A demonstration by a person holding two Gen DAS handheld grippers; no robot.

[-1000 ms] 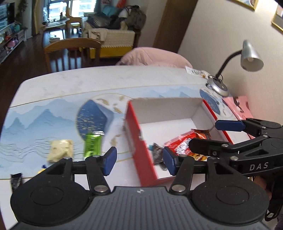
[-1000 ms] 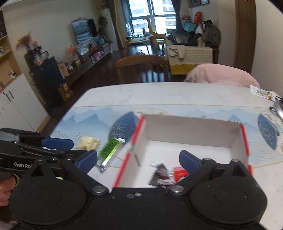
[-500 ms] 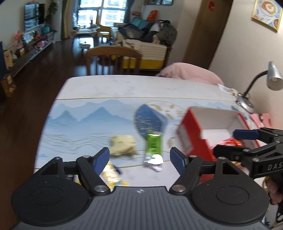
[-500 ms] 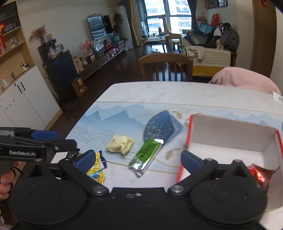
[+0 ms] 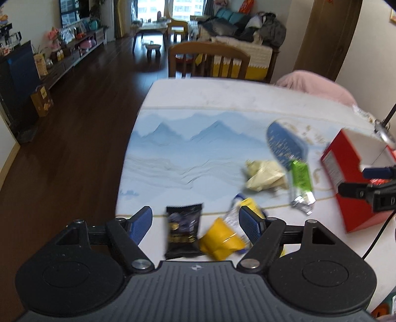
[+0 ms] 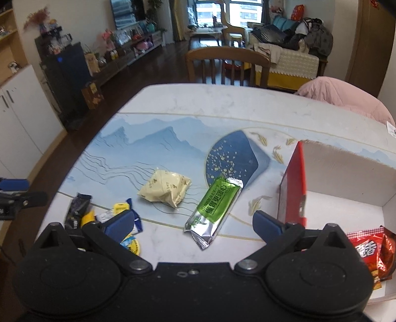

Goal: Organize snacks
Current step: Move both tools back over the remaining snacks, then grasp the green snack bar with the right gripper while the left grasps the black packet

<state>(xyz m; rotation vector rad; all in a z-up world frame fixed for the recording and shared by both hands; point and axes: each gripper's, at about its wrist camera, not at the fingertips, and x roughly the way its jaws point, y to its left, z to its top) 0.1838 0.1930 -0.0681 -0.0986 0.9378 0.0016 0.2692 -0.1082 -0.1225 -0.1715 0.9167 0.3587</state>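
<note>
Left wrist view: I am holding my left gripper spread apart, the black snack packet lying between its jaws. Right wrist view: my right gripper is gaping around the green wafer bar beside the red box.

Dark wood floor, wooden chair, sofa, possibly TV.
</note>
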